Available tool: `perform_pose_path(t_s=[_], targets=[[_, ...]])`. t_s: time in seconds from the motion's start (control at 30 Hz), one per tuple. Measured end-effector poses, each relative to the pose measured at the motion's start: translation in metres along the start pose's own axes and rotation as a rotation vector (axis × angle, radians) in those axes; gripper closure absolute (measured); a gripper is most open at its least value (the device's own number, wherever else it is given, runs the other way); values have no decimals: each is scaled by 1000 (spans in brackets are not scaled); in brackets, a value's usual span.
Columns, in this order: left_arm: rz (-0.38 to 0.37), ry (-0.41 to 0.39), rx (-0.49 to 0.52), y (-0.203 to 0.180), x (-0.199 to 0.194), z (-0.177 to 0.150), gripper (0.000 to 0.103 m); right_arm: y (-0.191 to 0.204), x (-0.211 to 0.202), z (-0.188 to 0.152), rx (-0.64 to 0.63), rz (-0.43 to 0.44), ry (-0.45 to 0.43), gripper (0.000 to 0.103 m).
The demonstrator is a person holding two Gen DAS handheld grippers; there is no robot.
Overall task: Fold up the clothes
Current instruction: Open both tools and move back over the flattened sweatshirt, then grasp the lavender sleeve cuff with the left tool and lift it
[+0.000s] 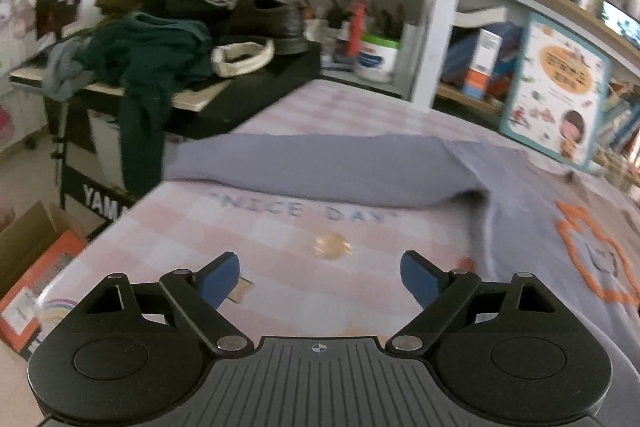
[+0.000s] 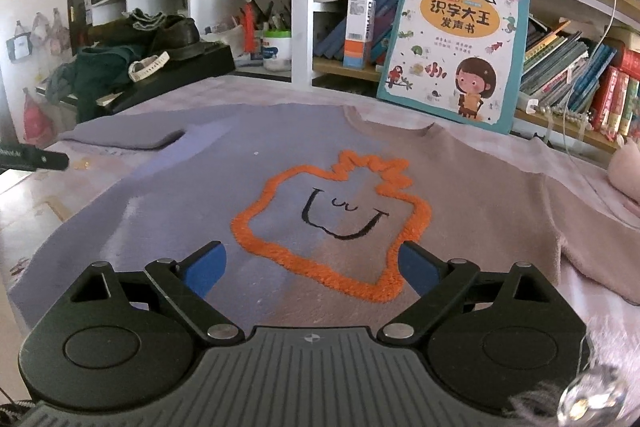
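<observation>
A lilac-grey sweatshirt with an orange outlined smiling figure lies flat, front up, on a pink checked tabletop. Its left sleeve stretches out to the left across the cloth, seen in the left wrist view. My left gripper is open and empty, hovering over bare tabletop left of the shirt body. My right gripper is open and empty, just above the shirt's lower front, over the orange figure. The right sleeve runs off to the right.
A children's picture book leans against bookshelves behind the shirt. To the back left, a pile of dark clothes and a shoe sit on a black keyboard stand. A cardboard box stands on the floor, left.
</observation>
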State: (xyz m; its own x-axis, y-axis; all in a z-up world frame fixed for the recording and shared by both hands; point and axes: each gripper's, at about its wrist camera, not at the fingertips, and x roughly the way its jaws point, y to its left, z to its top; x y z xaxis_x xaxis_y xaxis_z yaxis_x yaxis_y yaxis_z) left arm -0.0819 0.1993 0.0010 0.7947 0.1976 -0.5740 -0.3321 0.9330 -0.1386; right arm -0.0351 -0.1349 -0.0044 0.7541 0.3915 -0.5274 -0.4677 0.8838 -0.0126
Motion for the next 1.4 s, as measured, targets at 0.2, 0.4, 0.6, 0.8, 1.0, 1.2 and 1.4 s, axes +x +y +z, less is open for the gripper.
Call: perform_pose_path(t_s=[0.2,0.4,0.6,0.8,1.0,1.2,1.4], targets=[[62,-16,-55,27,18,16,13,-1,12,-1,-18,-25,3,9],[112,-13,-116,52,40,36,15,2,25,-6,-32,-39,43,9],[117,13,-165,68,61,49,15,-1,31,-7,-18,-31,73,4],[155,15,-185,74,81,57,26,-2,31,-7,-6,-25,81,3],[153,-2,-258,82,84,60,37,-4,31,-7,8,-15,87,3],[45,-16,-316,84,80,63,44,-6,32,-6,16,-10,91,2],[-36,2,-338,71,91,64,48,-6,32,-6,16,-10,91,2]])
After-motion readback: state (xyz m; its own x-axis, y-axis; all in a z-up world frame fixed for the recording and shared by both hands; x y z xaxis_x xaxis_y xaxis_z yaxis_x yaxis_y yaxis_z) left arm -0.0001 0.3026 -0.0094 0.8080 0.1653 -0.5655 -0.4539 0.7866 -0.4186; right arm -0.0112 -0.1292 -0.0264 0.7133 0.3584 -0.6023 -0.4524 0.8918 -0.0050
